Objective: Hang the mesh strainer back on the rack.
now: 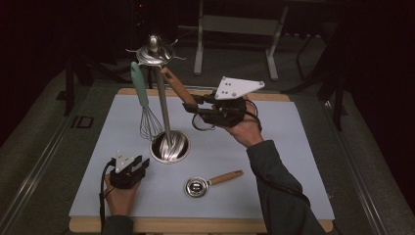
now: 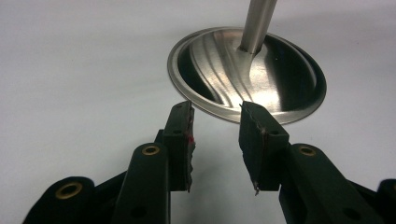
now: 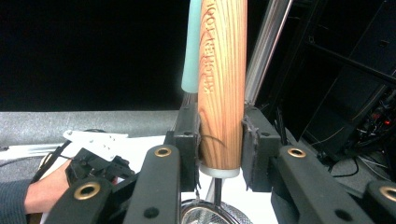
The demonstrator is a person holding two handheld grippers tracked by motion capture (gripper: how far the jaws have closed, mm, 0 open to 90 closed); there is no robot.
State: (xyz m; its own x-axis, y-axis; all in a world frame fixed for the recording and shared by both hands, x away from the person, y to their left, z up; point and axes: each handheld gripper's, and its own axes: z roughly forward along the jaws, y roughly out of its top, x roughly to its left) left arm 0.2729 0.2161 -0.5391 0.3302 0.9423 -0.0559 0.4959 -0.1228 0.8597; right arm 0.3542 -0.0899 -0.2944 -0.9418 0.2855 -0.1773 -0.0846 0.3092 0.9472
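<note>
Right gripper [image 1: 193, 105] jaws clamp wooden handle [image 1: 177, 85] beside stand pole [image 1: 164, 107].

Right gripper [image 3: 219, 140]: black jaws clamped on both sides of a wooden handle [image 3: 223, 79], upright, lettering running along the grain. Pale teal handle [image 3: 191, 46] just behind it at 11 o'clock; steel rod [image 3: 266, 46] slanting up at 1 o'clock. Mesh strainer bowl [image 3: 212, 217] at 6 o'clock. Left gripper [image 3: 93, 165] in a hand at 8 o'clock, over the white mat [image 3: 149, 142].
</note>
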